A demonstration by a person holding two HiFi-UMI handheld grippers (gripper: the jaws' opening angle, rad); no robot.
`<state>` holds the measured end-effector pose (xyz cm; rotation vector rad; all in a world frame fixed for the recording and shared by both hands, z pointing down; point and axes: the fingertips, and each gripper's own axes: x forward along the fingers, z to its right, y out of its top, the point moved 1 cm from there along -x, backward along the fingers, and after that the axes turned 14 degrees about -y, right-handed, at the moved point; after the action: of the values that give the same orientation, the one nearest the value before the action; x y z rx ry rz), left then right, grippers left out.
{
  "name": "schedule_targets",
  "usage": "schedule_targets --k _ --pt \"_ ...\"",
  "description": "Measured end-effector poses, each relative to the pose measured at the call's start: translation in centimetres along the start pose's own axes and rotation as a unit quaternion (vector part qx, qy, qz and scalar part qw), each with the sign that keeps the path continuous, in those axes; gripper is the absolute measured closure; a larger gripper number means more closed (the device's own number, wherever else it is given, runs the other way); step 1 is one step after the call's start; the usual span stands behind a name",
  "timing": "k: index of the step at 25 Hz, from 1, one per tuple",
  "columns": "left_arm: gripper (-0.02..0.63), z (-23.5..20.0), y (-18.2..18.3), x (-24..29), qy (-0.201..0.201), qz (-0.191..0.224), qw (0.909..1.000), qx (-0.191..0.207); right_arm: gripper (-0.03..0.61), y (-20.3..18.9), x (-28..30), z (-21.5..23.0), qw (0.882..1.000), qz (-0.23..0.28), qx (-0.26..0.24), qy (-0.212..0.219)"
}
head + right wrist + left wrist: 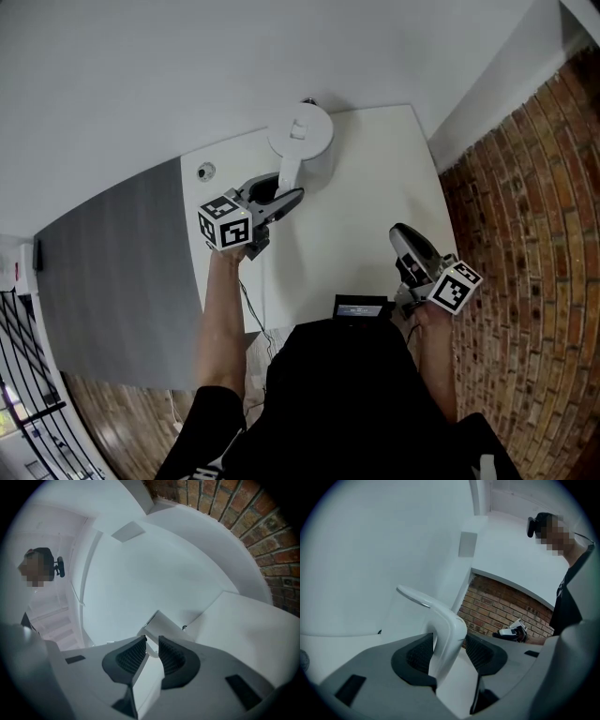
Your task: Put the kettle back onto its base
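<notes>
The white kettle [302, 133] stands upright at the far edge of the white table [375, 187], its lid facing up; its base does not show under it. Its curved handle [289, 171] points toward me. My left gripper [289, 185] has one jaw on each side of that handle. In the left gripper view the handle [446, 634] fills the gap between the ribbed pads [419, 654], which lie against it. My right gripper [401, 234] hovers over the table's near right part, away from the kettle. Its jaws [152, 648] stand only slightly apart with nothing between them.
A small round fitting [205, 172] sits in the tabletop left of the kettle. A grey panel [122, 272] borders the table on the left, and a brick wall [534, 216] on the right. White walls rise close behind the kettle.
</notes>
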<state>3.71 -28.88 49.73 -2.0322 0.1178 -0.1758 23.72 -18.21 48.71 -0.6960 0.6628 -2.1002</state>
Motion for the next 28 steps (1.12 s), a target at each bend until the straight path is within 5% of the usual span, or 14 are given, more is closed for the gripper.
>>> schedule_targets --k 11,28 --pt "0.402 0.7 0.2 2.2 0.043 0.004 0.9991 -0.002 0.491 -0.1 0.0 0.0 1.000 -0.002 -0.001 0.001" --pt "0.415 1.4 -0.2 4.2 0.031 0.021 0.9992 -0.015 0.491 -0.1 0.3 0.4 1.000 -0.004 0.006 0.001"
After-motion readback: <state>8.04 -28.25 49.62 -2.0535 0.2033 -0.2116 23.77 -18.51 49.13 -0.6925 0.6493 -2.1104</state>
